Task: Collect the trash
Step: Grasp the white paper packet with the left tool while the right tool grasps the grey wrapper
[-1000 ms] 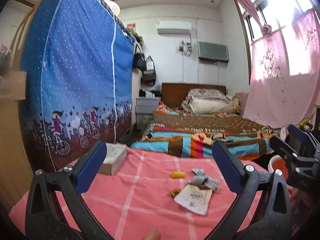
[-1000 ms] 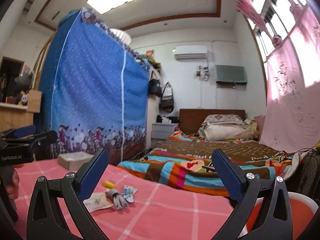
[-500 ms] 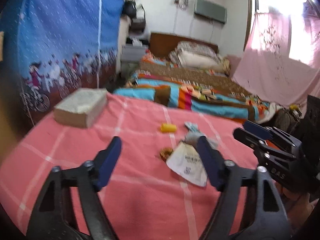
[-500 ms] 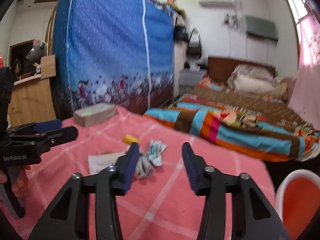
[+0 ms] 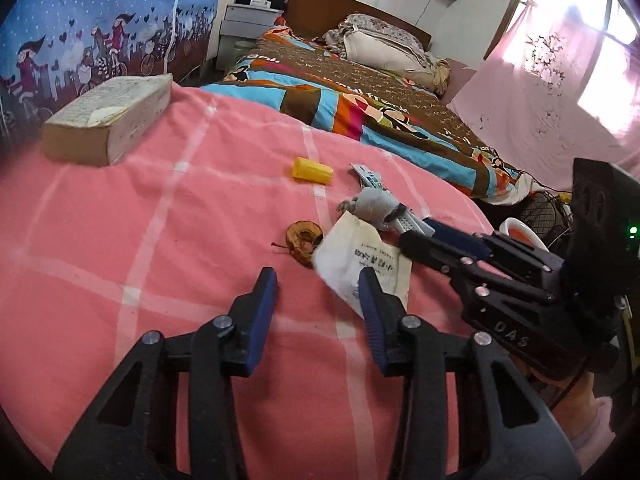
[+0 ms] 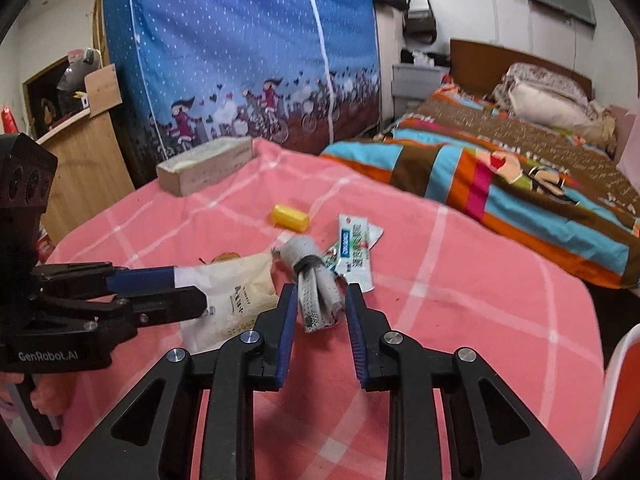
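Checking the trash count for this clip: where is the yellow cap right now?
The yellow cap lies on the pink checked cloth, behind the apple core and left of the green-and-white wrappers, apart from both.

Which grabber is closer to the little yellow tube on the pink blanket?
Hard to say, neither is close. The yellow tube lies beyond the trash pile. The left gripper is at the paper bag; the right gripper straddles the grey roll.

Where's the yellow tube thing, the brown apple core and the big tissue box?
yellow tube (image 5: 312, 169), left wrist view, middle of its side.
apple core (image 5: 304, 237), left wrist view, on its brown cut face.
tissue box (image 6: 208, 165), right wrist view, on its long side wall.
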Available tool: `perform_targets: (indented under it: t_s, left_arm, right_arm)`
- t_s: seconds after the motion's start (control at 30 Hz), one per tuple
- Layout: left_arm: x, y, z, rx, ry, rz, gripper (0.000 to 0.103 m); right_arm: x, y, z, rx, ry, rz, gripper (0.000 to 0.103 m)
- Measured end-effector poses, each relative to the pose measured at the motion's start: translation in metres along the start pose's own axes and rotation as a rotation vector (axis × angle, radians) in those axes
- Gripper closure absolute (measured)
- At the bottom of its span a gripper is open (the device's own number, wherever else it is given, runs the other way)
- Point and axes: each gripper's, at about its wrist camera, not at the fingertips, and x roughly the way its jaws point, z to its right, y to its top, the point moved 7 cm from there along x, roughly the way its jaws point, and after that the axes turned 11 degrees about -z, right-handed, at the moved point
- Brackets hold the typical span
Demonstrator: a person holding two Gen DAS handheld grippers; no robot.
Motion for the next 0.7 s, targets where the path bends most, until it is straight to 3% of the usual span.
perform_targets:
  t_s: [0.13, 0.3, 0.5, 0.7]
  left_arm:
    - [0.002, -0.001, 0.005, 0.000, -0.018, -0.007, 0.058]
    - [0.001, -0.001, 0.014, 0.015, -0.030, -0.010, 0.078]
    - [-0.007, 0.002, 0.018, 0.026, -0.029, 0.028, 0.087]
    - [-0.022, 0.002, 0.034, 0.106, 0.009, 0.102, 0.089]
  right_arm:
    - [0.001, 0.000, -0.001, -0.001, 0.009, -0.008, 0.091]
    - [-0.003, 0.000, -0.002, -0.009, 0.007, 0.007, 0.095]
    - [-0.014, 0.000, -0.001, -0.002, 0.001, 0.061, 0.097]
    - [-0.039, -0.001, 0.004, 0.025, -0.018, 0.175, 0.097]
